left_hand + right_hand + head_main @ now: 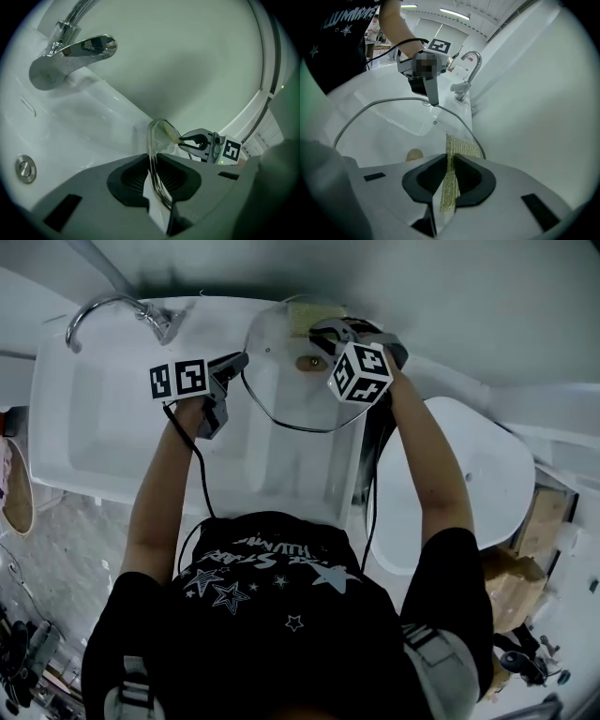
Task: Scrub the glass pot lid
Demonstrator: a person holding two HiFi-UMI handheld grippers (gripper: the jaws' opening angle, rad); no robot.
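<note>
Glass pot lid (pixel 281 381) (pixel 154 157) (pixel 393 117): you are holding it in the air over the right end of the white sink (pixel 56 409), its broad round face turned up toward your head and its metal rim making a full circle in the head view. A tan knob (pixel 310 362) (pixel 414 154) shows at its centre. Being round, it has no long side; it spans from your left gripper across to your right one.

Your left gripper (pixel 240 361) (pixel 157 180) is clamped on the lid's left rim, which runs edge-on between the pads. Your right gripper (pixel 321 333) (pixel 180 140) (pixel 450 180) is closed on a gold mesh scrub pad (pixel 305 315) (pixel 171 132) (pixel 457 150), and the pad lies against the lid's far edge.

That far edge sits close to the grey-green wall (pixel 469 296), so room is tight there. Leftward, the sink's basin lies open under and beside the lid. The chrome tap (pixel 112 310) (pixel 75 51) (pixel 468 70) stands at the far left corner, well apart from the lid. The sink's right rim runs beneath the lid's right half.
</note>
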